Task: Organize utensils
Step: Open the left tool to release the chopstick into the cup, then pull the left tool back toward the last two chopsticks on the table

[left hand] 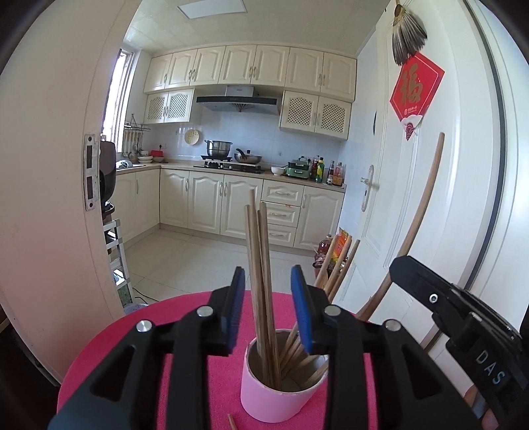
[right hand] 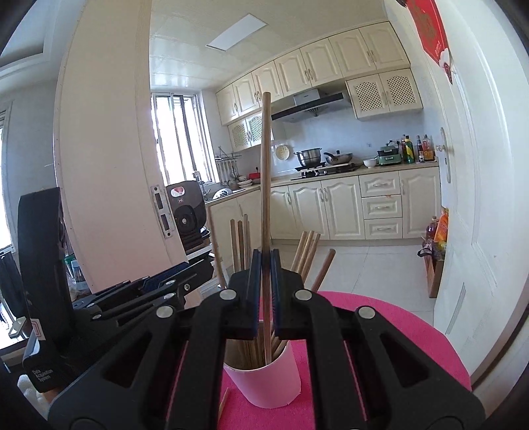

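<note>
Cream wall cabinets (left hand: 254, 66) run along the far kitchen wall above a black range hood (left hand: 236, 101). Base cabinets (left hand: 211, 206) carry a counter with a gas hob (left hand: 231, 165). The floor (left hand: 198, 261) is pale tile. A window (right hand: 180, 139) admits daylight at left. A flat ceiling panel light (left hand: 211, 7) is recessed. A white door (left hand: 396, 185) stands open at right.

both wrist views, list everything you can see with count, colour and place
cup: one, pink, on the mat
chopsticks: a bundle, brown wood, standing in the cup
held chopstick: one, brown, lower end in the cup
loose chopstick: one, brown, flat on the mat before the cup
mat: one, pink, round
kitchen cabinets: cream, background
left gripper: black, blue pads, open around the bundle
right gripper: black, shut on the held chopstick
</note>
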### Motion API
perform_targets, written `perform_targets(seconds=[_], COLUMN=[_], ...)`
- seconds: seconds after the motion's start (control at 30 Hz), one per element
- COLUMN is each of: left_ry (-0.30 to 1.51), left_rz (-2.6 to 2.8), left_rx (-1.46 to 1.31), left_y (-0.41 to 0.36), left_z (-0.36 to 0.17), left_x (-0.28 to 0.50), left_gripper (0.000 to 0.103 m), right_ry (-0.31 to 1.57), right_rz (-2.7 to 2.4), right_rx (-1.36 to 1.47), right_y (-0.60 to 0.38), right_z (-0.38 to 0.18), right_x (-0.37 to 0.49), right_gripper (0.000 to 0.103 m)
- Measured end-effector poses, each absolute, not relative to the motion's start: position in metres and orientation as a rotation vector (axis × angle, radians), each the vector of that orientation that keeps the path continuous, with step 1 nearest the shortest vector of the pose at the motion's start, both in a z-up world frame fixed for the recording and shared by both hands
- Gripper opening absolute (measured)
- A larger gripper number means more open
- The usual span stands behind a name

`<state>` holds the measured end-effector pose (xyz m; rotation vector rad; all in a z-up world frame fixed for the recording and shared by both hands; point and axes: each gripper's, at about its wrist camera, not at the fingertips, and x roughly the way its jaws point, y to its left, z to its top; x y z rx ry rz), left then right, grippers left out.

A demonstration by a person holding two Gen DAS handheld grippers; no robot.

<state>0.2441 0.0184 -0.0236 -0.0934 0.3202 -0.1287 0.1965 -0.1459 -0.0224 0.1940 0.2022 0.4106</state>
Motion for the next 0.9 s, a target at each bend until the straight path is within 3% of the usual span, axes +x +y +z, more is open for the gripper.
perform_targets(seconds=[0.67, 0.73, 0.77, 0.8, 0.83, 0.9], left_ry=[0.314, 0.313, 0.31, 0.308, 0.305, 0.3], left_rz=[-0.119, -0.119, -0.118, -0.117, -0.114, -0.113], left_rx=[-0.068, -0.066, -0.064, -0.062, -0.061, -0.059], left_y=[0.022, 0.022, 0.023, 0.023, 0.023, 0.025], left_z=[-0.016, -0.015, -0.015, -0.014, -0.013, -0.011], left_x=[0.219, 0.217, 0.215, 0.213, 0.211, 0.205], left_gripper=[0.033, 0.034, 0.034, 0.034, 0.035, 0.035], right_ry=[0.228, 0.237, 0.236, 0.229, 0.218, 0.212], right_rz=[0.371, 0.361, 0.357, 0.351, 0.348, 0.343], right_rx=[0.188, 0.186, 0.187, 0.19, 0.193, 0.192], right_y=[-0.145, -0.145, -0.146, -0.147, -0.148, -0.15], right_z=[-0.018, -0.018, -0.019, -0.019, -0.018, -0.016], right_x=[0.185, 0.184, 0.183, 0.18, 0.177, 0.172], right_gripper=[0.007, 0.012, 0.026, 0.048, 0.054, 0.054])
